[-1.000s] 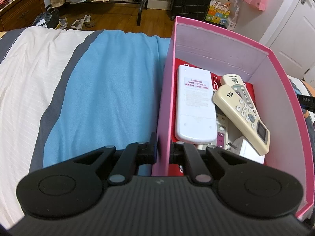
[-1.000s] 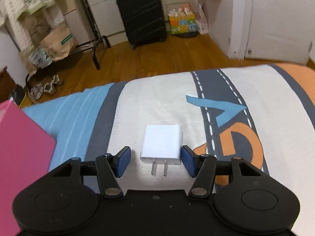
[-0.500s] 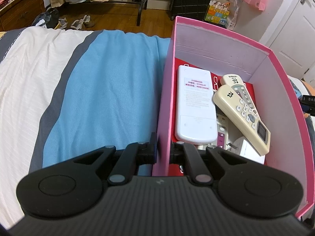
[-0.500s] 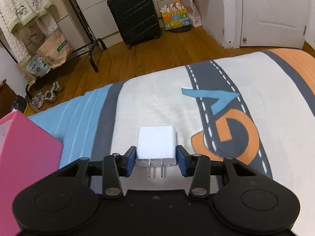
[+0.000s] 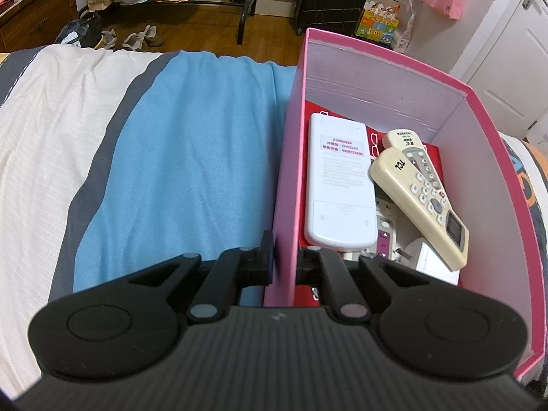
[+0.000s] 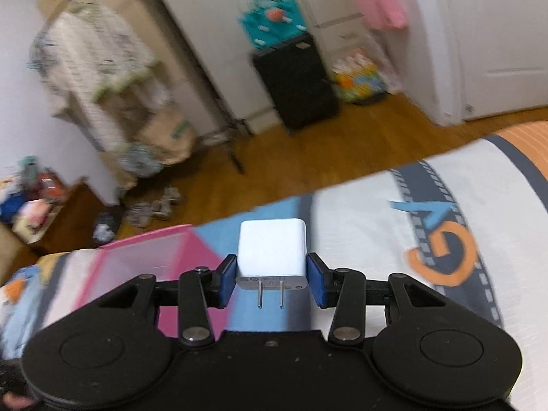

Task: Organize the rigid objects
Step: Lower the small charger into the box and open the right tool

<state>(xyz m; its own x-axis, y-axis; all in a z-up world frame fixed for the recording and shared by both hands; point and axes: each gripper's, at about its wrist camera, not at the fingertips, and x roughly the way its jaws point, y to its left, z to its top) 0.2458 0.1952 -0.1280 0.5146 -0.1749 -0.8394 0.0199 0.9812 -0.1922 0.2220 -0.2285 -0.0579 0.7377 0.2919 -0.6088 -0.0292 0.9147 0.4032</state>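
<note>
Where half a second ago the charger (image 6: pixel 272 251) sat low over the bedspread (image 6: pixel 376 222) between the right gripper's (image 6: pixel 272 281) blue pads (image 6: pixel 315 284), it now hangs well clear of the cloth, clamped by both pads at its sides with its two prongs pointing back toward the camera. The right view has swung up and to the left: more of the wall, the suitcase (image 6: pixel 296 82) and the wooden floor fill the frame, all blurred by motion, and the pink box (image 6: pixel 144 257) now shows just to the left of the charger and below it, where earlier only a corner sat at the frame's edge. The left gripper (image 5: pixel 284 262) has not changed: its jaws are clenched on the near left wall of the box (image 5: pixel 286 178), one finger outside over the blue stripe of the bedspread (image 5: pixel 191 157), one inside. The box stands where it did on the bed, holding the same things in the same places: a white remote (image 5: pixel 337 185) lying face down along the left wall, a cream TCL remote (image 5: pixel 421 205) tilted across a second remote (image 5: pixel 406 140), and a white block (image 5: pixel 435 263) in the near corner beneath them.
</note>
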